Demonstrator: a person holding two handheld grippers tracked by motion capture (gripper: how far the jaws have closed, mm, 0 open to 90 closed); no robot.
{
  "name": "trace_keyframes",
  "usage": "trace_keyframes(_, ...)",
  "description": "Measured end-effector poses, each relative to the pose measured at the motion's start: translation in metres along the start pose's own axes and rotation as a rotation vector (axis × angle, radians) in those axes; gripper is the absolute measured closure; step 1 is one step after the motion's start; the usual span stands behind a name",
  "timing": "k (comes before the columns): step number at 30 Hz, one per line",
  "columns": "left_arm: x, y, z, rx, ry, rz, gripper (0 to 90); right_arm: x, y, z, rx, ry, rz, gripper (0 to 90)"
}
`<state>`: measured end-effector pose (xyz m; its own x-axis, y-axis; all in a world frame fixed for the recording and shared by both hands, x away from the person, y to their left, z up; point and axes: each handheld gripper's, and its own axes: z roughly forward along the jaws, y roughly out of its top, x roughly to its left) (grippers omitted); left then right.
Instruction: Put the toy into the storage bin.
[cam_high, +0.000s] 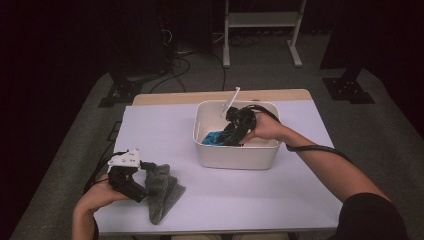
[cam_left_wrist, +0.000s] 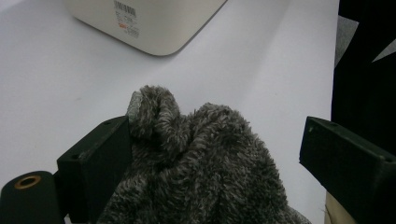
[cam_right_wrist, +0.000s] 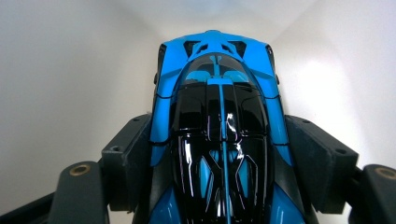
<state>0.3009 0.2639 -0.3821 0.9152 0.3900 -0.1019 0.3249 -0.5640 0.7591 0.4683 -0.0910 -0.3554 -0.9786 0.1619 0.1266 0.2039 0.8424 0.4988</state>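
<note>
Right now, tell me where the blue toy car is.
The blue toy car sits between the right gripper's jaws inside the white bin, mid-table in the high view.

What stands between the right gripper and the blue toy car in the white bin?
Nothing visible does. The right gripper is down inside the white bin, and the blue toy car already sits between its two jaws, which lie against the car's sides. The bin walls around the car look bare.

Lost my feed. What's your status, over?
Right gripper shut on blue car, inside white bin. Left gripper open around grey cloth on table. Nothing in the way.
</note>
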Motion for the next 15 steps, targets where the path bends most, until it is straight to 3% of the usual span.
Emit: trace_keyframes(15, -0.0012, 0.0008, -0.0016, -0.002, -0.003, 0.008, 8.6, 0.0005, 0.0002, 0.0018, 0.016, -0.001, -0.005, 26.5)
